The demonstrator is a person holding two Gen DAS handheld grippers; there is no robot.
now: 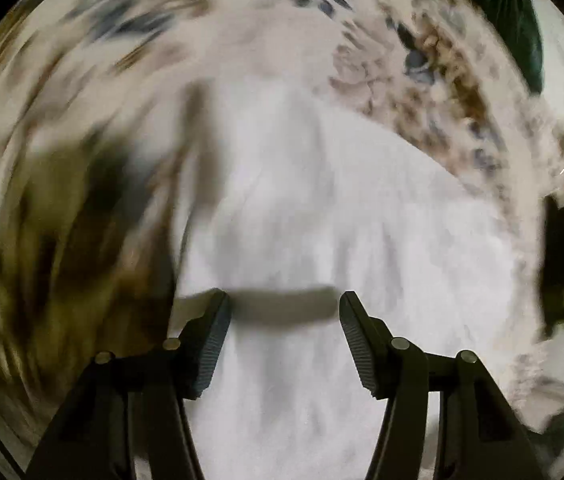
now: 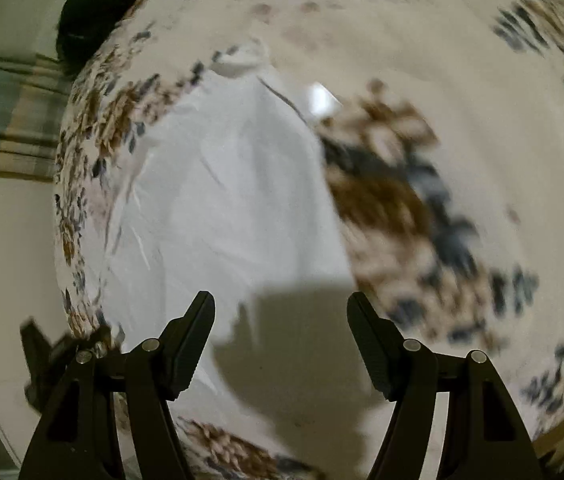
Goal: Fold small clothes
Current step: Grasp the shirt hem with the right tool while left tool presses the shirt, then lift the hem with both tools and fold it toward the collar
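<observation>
Over the floral sheet point(image 2: 401, 200), creased white cloth point(image 2: 222, 200); both tools point(image 1: 283, 300) point(image 2: 281, 300) gape, empty

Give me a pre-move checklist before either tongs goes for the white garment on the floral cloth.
1. Left tongs empty, jaws apart: ok.
2. Right tongs empty, jaws apart: ok.
3. White garment lying on the floral cloth, nothing on top of it: ok.
4. Garment flat: not ok, creases run along its left side in the right wrist view.
5. Garment edge to grasp sharply visible: cannot tell in the left wrist view, which is blurred; its right edge shows in the right wrist view.
6. Dark green item clear of the garment: ok, it lies beyond the cloth's far edge.
</observation>
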